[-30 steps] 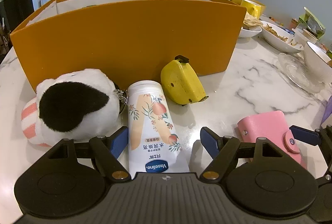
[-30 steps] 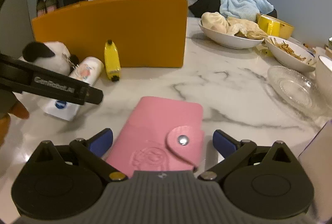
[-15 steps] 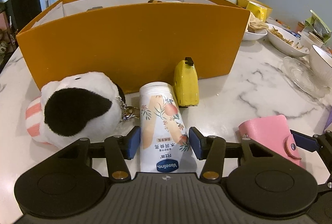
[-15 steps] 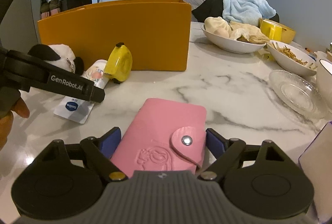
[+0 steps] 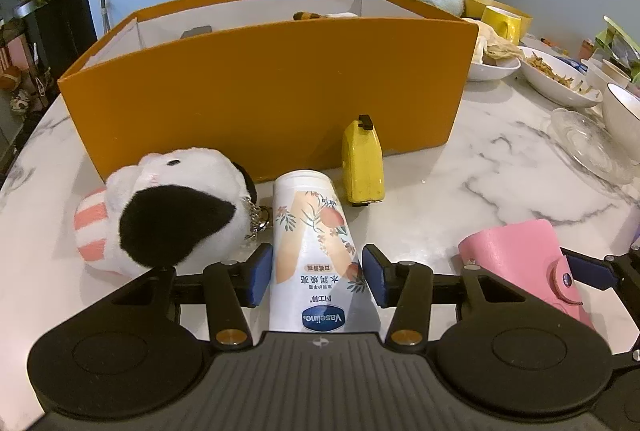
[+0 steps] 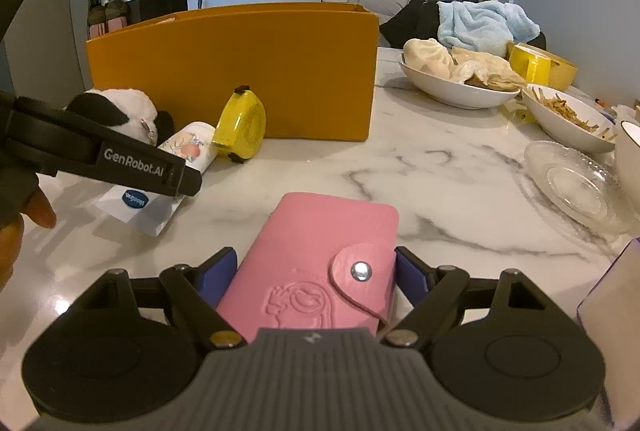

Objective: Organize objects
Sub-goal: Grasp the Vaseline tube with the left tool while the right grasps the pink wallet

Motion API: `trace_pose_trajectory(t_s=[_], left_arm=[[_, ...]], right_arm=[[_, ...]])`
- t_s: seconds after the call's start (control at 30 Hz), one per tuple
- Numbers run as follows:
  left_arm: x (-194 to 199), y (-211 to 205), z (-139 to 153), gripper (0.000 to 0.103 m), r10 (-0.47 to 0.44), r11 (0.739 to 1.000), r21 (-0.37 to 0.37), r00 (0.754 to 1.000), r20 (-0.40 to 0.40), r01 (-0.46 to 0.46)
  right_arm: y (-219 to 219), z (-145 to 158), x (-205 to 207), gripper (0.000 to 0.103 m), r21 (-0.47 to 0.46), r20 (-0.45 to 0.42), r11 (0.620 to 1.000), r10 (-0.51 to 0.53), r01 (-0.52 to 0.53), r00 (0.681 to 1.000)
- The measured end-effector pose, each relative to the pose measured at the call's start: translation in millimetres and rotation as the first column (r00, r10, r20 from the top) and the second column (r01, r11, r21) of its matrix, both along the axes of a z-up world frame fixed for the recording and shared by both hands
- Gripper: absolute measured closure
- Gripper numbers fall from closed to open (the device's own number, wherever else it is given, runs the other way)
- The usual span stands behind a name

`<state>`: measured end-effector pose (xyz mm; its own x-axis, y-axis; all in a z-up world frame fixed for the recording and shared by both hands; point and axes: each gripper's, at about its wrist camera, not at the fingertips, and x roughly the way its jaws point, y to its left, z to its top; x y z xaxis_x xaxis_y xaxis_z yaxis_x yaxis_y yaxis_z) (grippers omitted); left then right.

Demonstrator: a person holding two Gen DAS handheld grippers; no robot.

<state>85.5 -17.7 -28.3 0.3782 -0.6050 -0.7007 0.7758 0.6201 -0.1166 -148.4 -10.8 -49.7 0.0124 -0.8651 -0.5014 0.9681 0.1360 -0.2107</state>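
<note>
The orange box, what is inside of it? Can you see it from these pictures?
Only partly. Over the front wall of the orange box, the left wrist view shows white inner walls, a grey flat object and a brown-and-white item. Everything lower is hidden; the right wrist view shows nothing inside.

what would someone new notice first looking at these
The big orange box at the back of the marble table dominates both views. In front of it, the left gripper has just been closing, its pads against a Vaseline tube lying beside a plush toy. The right gripper has been closing too, around a pink wallet.
</note>
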Motion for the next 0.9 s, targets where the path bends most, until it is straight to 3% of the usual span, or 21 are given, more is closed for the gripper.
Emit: trace_pose_trajectory(t_s=[0.4, 0.73, 0.83, 0.9], left_arm=[[-3.2, 14.3, 5.7, 0.050, 0.002, 0.999, -0.032, 1.000, -0.029, -0.002], [-15.6, 19.6, -4.5, 0.049, -0.016, 1.000, -0.008, 1.000, -0.014, 0.016], [-16.4, 14.8, -7.3, 0.044, -0.022, 1.000, 0.009, 1.000, -0.022, 0.023], [-18.3, 11.1, -11.3, 0.031, -0.033, 0.999, 0.015, 0.999, -0.015, 0.034]], right_arm=[[2.8, -1.0, 1.2, 0.019, -0.003, 0.001, 1.000, 0.014, -0.014, 1.000], [3.1, -2.4, 1.8, 0.018, -0.007, -0.022, 1.000, 0.017, -0.017, 1.000], [3.1, -3.7, 1.7, 0.017, -0.006, -0.018, 1.000, 0.014, -0.014, 1.000], [3.3, -4.3, 1.2, 0.016, -0.005, -0.014, 1.000, 0.013, -0.013, 1.000]])
